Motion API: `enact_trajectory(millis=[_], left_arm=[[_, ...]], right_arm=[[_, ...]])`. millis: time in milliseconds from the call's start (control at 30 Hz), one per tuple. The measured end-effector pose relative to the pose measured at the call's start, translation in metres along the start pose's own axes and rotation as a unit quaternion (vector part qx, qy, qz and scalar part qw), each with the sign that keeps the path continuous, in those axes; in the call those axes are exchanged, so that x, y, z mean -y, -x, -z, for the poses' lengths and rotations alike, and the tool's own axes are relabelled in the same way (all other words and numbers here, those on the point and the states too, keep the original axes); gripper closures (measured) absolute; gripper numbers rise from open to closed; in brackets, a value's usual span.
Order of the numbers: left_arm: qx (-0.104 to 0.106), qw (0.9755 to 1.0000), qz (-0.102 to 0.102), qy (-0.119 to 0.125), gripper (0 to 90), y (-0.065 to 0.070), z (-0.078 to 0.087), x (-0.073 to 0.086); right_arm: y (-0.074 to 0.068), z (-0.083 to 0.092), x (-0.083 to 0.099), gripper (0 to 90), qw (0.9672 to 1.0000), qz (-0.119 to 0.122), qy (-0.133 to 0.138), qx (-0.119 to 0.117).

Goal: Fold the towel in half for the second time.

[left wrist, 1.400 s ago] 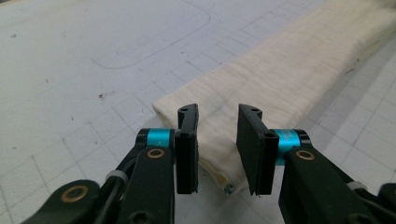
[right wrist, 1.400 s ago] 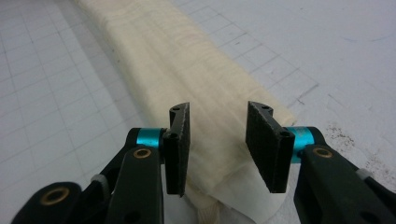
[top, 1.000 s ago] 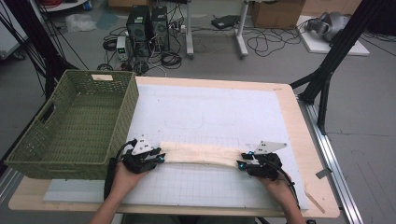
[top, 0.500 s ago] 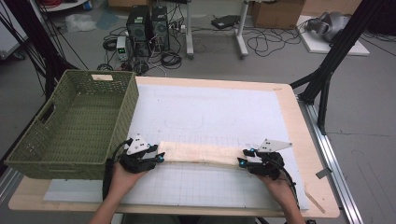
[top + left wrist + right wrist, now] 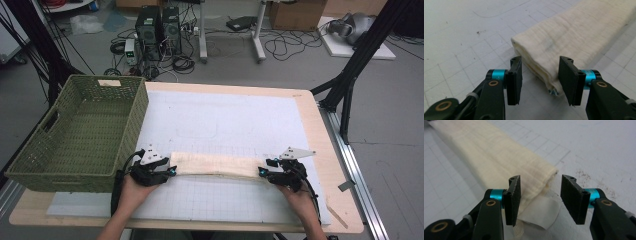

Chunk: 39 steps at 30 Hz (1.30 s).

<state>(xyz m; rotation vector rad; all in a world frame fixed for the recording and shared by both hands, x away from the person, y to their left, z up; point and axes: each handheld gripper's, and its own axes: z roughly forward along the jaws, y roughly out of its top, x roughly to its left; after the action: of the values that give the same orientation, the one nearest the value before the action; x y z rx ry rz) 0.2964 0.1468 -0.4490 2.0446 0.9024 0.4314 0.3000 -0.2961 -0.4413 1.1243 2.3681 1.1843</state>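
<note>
We position the released left gripper (image 5: 540,83) and right gripper (image 5: 540,200) astride opposite ends of the folded cloth (image 5: 216,165), presumably to grasp both together.

folded cloth (image 5: 216,165): 1 | green basket (image 5: 80,132): 1 | grippers: 2 | table (image 5: 320,130): 1

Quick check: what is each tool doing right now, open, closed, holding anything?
Left tool: open, jaws astride one end of the folded cloth, not clamped.
Right tool: open at the cloth's other end, holding nothing.
</note>
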Motion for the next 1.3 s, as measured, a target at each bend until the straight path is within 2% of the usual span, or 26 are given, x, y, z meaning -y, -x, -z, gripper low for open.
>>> enact_trajectory(millis=[167,367,433,533,600,733,800,1033,1233,1300], left_arm=[[0.017,0.9998,0.013,-0.002,55.1,-0.003,-0.002,0.001],[0.044,0.999,0.013,-0.003,73.3,-0.002,-0.002,0.002],[0.048,0.9988,0.014,-0.001,78.2,-0.001,-0.002,0.002],[0.037,0.9991,0.022,0.005,82.1,0.002,0.0,0.002],[0.026,0.9993,0.026,0.009,83.3,0.005,0.001,0.003],[0.003,0.9997,0.021,0.013,83.8,0.013,0.014,0.004],[-0.006,0.9997,0.019,0.018,83.9,0.017,0.021,0.006],[-0.019,0.9996,0.02,0.006,83.8,0.024,0.041,0.017],[-0.018,0.9994,0.03,0.005,83.7,0.031,0.06,0.03],[-0.011,0.9997,0.023,0.001,83.2,0.033,0.062,0.034]], right_arm=[[0.0,-0.006,0.002,51.2,0.9998,-0.011,-0.018,-0.007],[-0.004,-0.01,0.002,65.4,0.999,-0.021,-0.023,-0.032],[-0.004,-0.01,0.002,73.5,0.9984,-0.023,-0.023,-0.046],[-0.006,-0.01,0.001,79.9,0.998,-0.014,-0.024,-0.057],[-0.004,-0.011,0.0,80.6,0.9976,-0.01,-0.025,-0.063],[0.0,-0.011,-0.004,81.4,0.9972,-0.003,-0.032,-0.068],[0.0,-0.014,-0.007,81.4,0.9973,0.009,-0.029,-0.067],[-0.004,-0.025,-0.021,81.7,0.9961,0.04,-0.034,-0.071],[-0.009,-0.035,-0.031,81.3,0.9948,0.049,-0.033,-0.083],[-0.01,-0.039,-0.032,78.6,0.9946,0.053,-0.038,-0.081]])
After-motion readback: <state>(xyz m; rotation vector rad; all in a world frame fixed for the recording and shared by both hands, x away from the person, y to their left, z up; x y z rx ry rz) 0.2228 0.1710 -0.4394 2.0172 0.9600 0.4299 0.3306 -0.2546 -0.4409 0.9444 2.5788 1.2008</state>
